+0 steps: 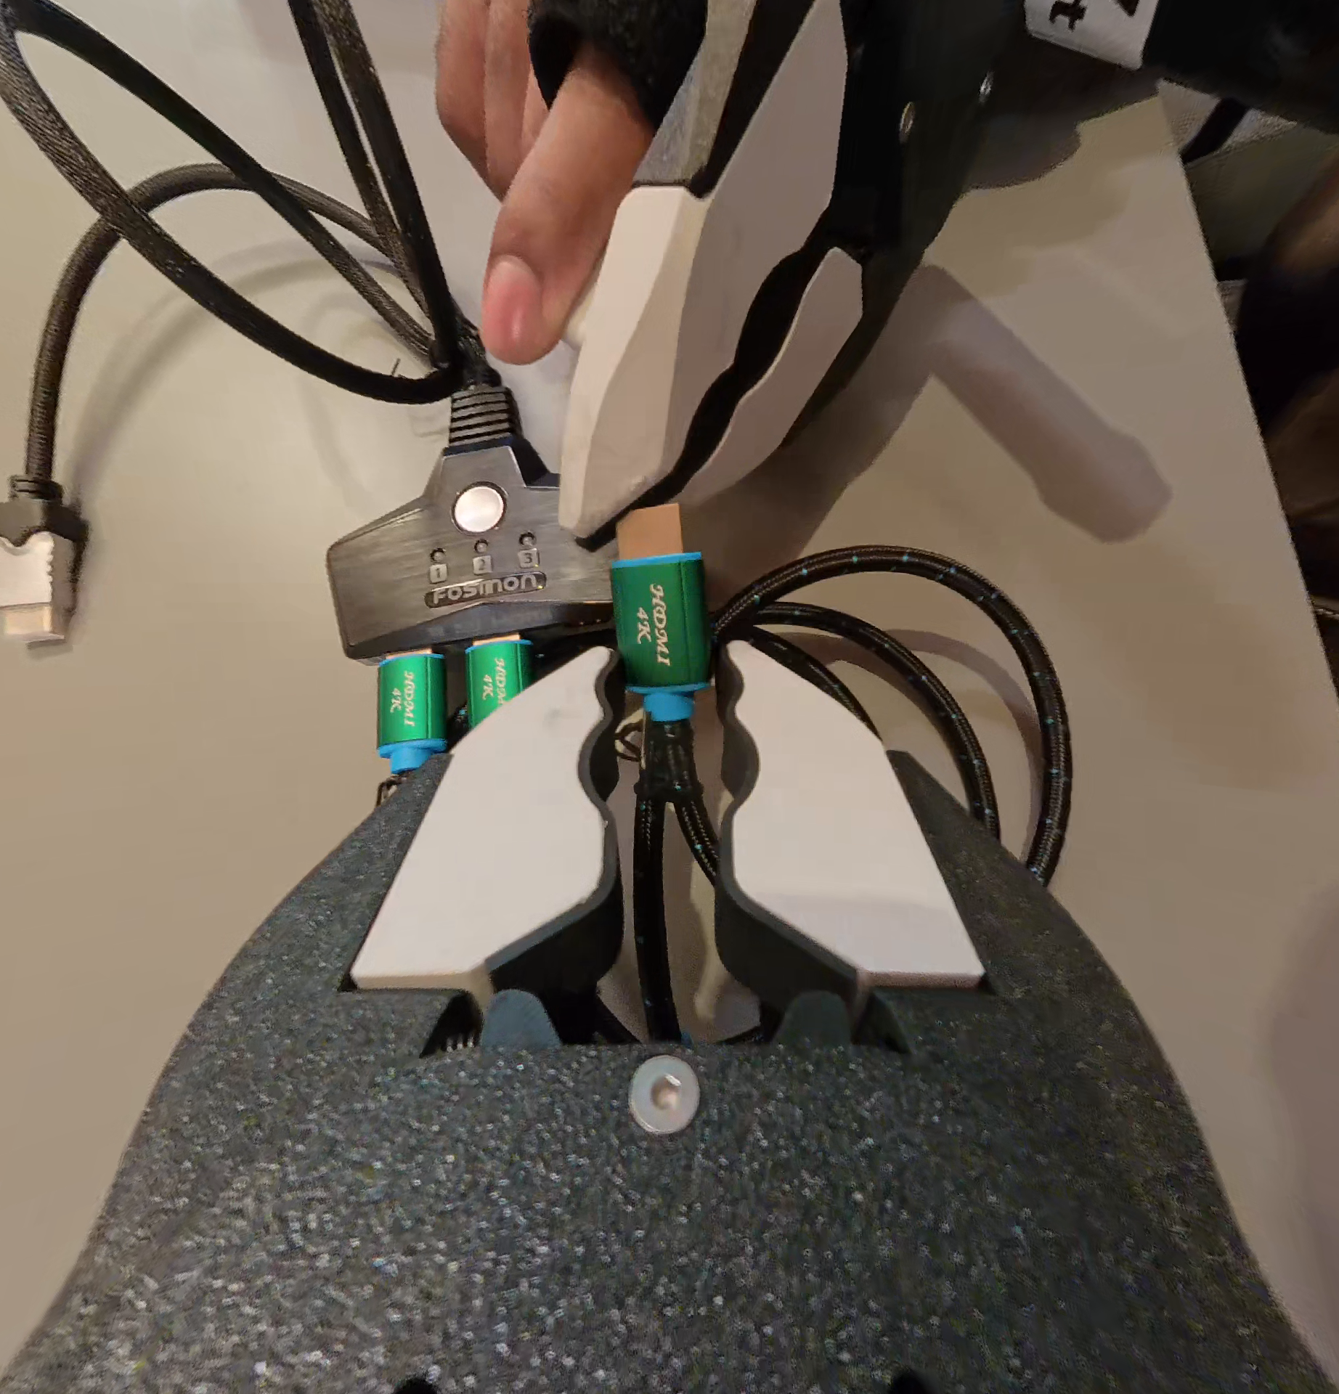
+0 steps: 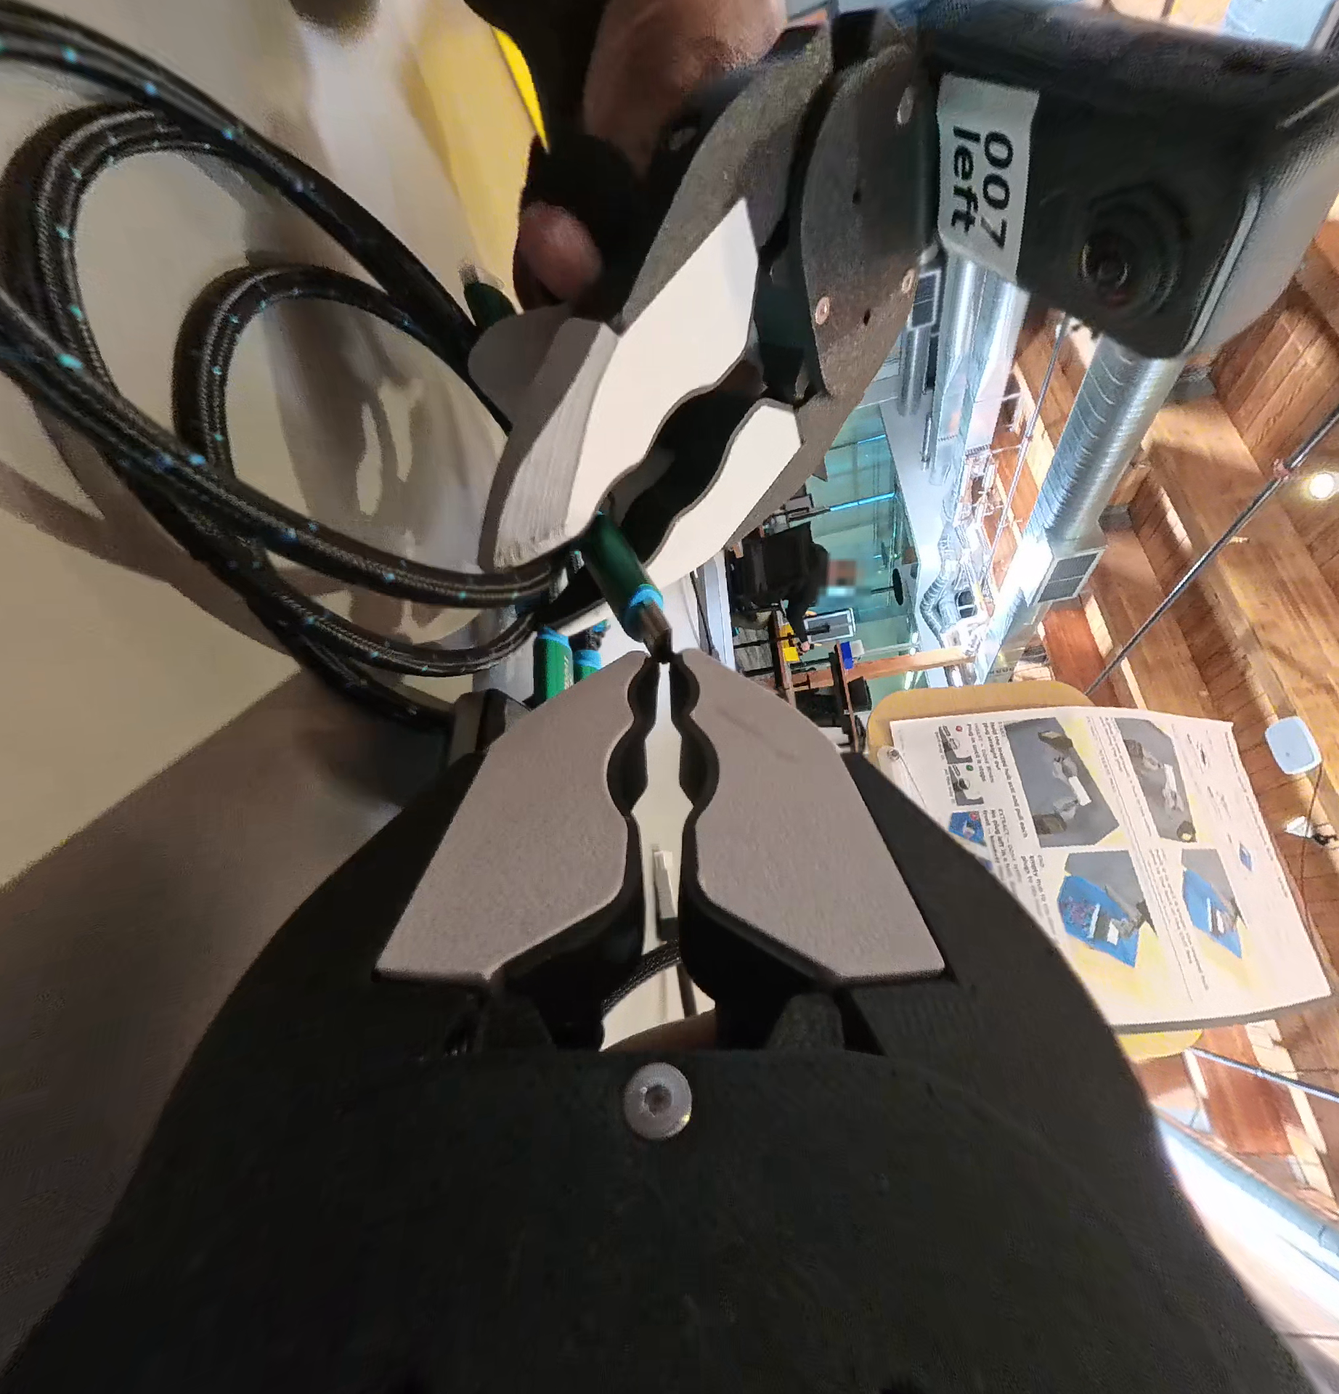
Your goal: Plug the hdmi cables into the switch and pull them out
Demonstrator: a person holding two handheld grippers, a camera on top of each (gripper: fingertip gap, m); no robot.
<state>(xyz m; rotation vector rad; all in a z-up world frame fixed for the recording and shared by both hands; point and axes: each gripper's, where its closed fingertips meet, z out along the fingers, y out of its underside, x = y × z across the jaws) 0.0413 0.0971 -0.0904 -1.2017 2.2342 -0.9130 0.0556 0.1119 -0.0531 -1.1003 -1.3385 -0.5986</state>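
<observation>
The green plug (image 1: 657, 622) is sitting clamped between the fingertips of your left hand-held gripper (image 1: 663, 671), with its gold tip pointing away from you and hanging just right of the black switch box (image 1: 455, 573), beside the box's right end and not yet seated in any port that I can see. Going left to right on the bench (image 1: 199, 754): a loose silver-and-black plug (image 1: 29, 573) is lying at the far left, well apart from the box; two more green plugs (image 1: 411, 705) are already sitting in the box's near edge; then comes the one you are holding, its braided cable (image 1: 953, 679) looping off to the right. Your right hand-held gripper (image 2: 660, 662) is reaching in from the far side with its fingers together, tips resting at the box's right corner, just beside the gold tip. Judging from this, two plugs are in and this third one is left to insert.
</observation>
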